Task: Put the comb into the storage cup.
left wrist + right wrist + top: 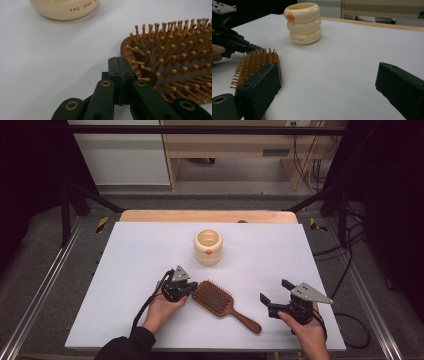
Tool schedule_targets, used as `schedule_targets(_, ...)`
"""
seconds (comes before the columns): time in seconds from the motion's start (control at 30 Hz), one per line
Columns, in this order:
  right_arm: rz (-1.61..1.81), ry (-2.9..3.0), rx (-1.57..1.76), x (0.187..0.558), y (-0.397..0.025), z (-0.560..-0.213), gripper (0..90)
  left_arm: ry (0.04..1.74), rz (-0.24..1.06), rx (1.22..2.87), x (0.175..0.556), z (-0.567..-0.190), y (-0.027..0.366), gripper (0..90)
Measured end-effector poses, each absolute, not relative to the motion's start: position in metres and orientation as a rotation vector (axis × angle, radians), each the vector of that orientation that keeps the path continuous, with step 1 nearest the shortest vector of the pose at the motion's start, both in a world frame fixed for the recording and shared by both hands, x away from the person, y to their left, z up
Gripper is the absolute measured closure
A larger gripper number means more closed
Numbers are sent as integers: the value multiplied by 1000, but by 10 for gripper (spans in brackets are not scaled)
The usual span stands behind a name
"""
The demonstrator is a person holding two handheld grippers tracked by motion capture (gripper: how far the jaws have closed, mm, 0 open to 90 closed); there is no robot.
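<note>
Beside hairbrush [220, 301] edge, left hand-held gripper [190, 286] closed, right hand-held gripper [275, 291] wide.

Left hand [162, 310] comes in from the bottom edge in a dark sleeve, wrapped around the black two-jaw left gripper [192, 287], which points to the right with its jaws pressed flat together, nothing between them. Right hand [306, 330] grips the black right gripper [274, 291] with the grey three-cornered plate on top, angled up-left, jaws spread wide apart.
</note>
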State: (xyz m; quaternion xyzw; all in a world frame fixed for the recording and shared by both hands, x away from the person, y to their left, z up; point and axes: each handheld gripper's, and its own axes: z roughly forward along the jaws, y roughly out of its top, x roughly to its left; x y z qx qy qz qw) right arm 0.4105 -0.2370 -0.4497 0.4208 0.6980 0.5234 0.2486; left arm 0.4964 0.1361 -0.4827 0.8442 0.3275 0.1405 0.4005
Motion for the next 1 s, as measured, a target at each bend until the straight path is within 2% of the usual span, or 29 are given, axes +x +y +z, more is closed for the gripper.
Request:
schedule_targets(0.27, 1426, 1902, 1151, 411, -237, -451, 59, 837, 453, 2091, 490, -478, 144, 900)
schedule_targets(0.6, 1423, 1909, 1166, 411, -236, -452, 74, 876, 539, 1969, 462, -467, 189, 900)
schedule_targets(0.83, 1407, 1923, 1162, 410, -232, -451, 66, 893, 611, 1871, 446, -446, 218, 894)
schedule_targets(0.97, 1381, 1923, 1184, 411, -231, -452, 66, 894, 656, 1832, 437, -440, 235, 826)
schedule_targets(1.0, 1382, 1915, 1190, 412, -231, -452, 66, 896, 665, 1824, 435, -439, 238, 778)
